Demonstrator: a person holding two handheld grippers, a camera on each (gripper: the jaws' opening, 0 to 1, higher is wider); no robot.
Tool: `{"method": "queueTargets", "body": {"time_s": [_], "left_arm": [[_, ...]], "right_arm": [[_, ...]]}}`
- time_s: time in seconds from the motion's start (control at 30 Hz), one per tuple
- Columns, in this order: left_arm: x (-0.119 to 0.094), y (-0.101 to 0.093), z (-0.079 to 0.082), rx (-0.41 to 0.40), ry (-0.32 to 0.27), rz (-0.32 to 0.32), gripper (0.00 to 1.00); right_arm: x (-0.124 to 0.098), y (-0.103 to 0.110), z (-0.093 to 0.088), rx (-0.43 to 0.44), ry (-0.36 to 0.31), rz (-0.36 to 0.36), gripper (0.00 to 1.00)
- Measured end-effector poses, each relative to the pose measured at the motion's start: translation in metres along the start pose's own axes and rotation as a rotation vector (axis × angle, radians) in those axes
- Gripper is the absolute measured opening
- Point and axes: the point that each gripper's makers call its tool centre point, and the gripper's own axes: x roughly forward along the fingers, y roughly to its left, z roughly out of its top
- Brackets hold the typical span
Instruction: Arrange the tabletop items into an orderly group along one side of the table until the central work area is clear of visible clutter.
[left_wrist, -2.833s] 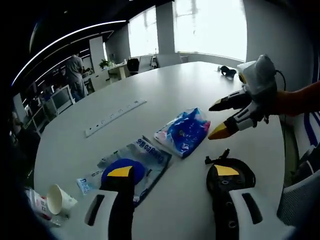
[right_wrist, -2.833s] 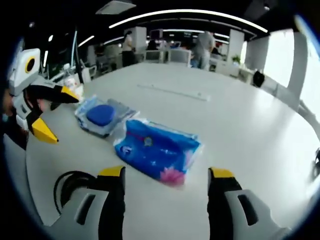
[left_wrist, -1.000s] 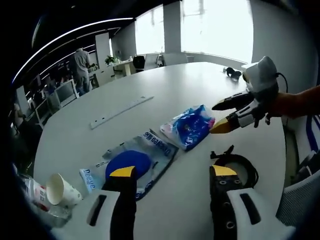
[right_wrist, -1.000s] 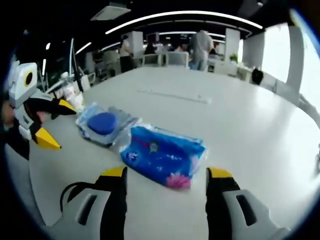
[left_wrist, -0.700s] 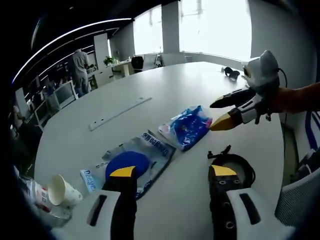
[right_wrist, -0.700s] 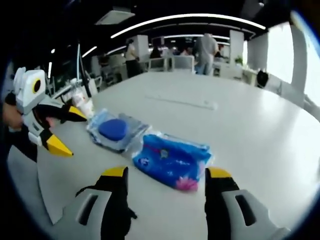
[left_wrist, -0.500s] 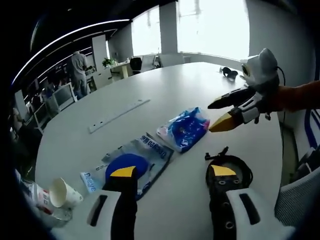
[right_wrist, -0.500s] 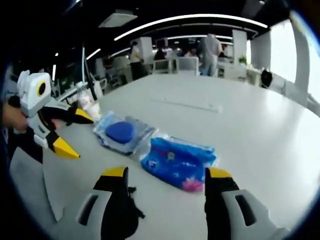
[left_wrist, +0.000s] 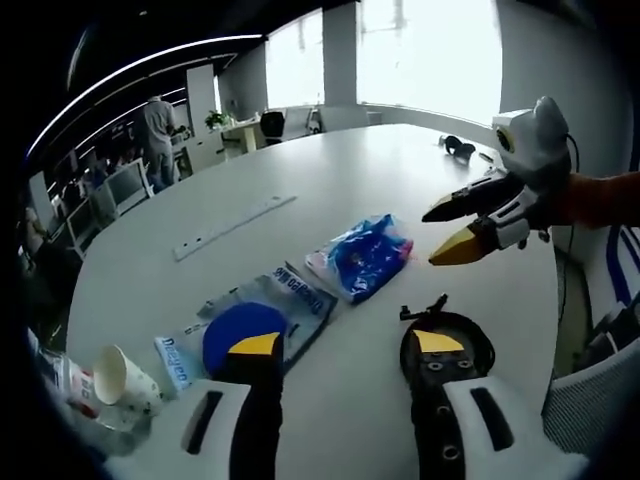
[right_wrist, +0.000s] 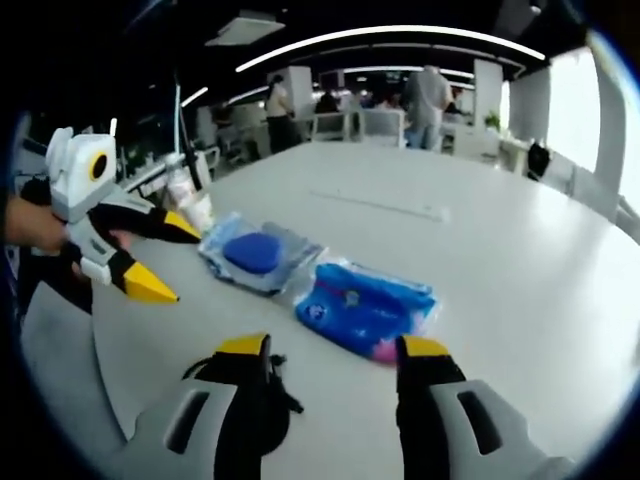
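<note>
Landmark: the blue tissue pack (left_wrist: 362, 256) (right_wrist: 366, 308), lying flat near the middle of the white table (left_wrist: 330, 180) (right_wrist: 520, 260).

Just beside the pack, touching or nearly so, lies a clear flat pouch (left_wrist: 255, 322) (right_wrist: 262, 254) with a dark blue round pad inside. Beyond the pouch from the pack, at the table edge, a paper cup (left_wrist: 120, 377) lies tipped on its side against some crumpled clear wrapping. A black coiled strap or cable (left_wrist: 447, 340) (right_wrist: 262, 390) sits on the near side of the pack, just under the gripper tips in each view. A long white power strip (left_wrist: 232, 226) (right_wrist: 378, 205) lies on the far side, well apart. A small dark item (left_wrist: 455, 147) rests far off toward the windows (too small to identify).

Left gripper (left_wrist: 342, 344) (right_wrist: 155, 260): jaws spread wide, nothing between them, hovering over pouch and coil. Right gripper (right_wrist: 330, 348) (left_wrist: 458, 230): jaws parted, empty, above the table beside the pack.

Handling judgement:
- Tissue pack: light, soft, slick film; will squash and may slide. Pinch across a short end or a seam.
- Pouch: thin, limp, slippery; take a corner edge, or drag it flat.
- Cup: very light, crushable, will roll; grip the rim gently.
- Coil: floppy; may unwind if lifted by one loop.

Writing: the pouch bears blue lettering, roughly "Deagle"; not legible enough to confirm. Pack print shows a pink flower; text unreadable
</note>
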Motion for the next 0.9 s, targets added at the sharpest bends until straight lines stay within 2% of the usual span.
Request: {"method": "queueTargets", "body": {"time_s": [0.57, 0.8, 0.9], "left_arm": [[-0.001, -0.007, -0.01, -0.031, 0.029, 0.002, 0.35], [0.003, -0.013, -0.013, -0.043, 0.041, -0.007, 0.33], [0.005, -0.017, -0.016, -0.051, 0.053, -0.015, 0.32]], "right_arm": [[-0.011, 0.02, -0.024, -0.006, 0.062, 0.015, 0.43], [-0.013, 0.022, -0.033, 0.003, 0.078, 0.014, 0.4], [-0.013, 0.023, -0.035, -0.029, 0.068, 0.0, 0.4]]}}
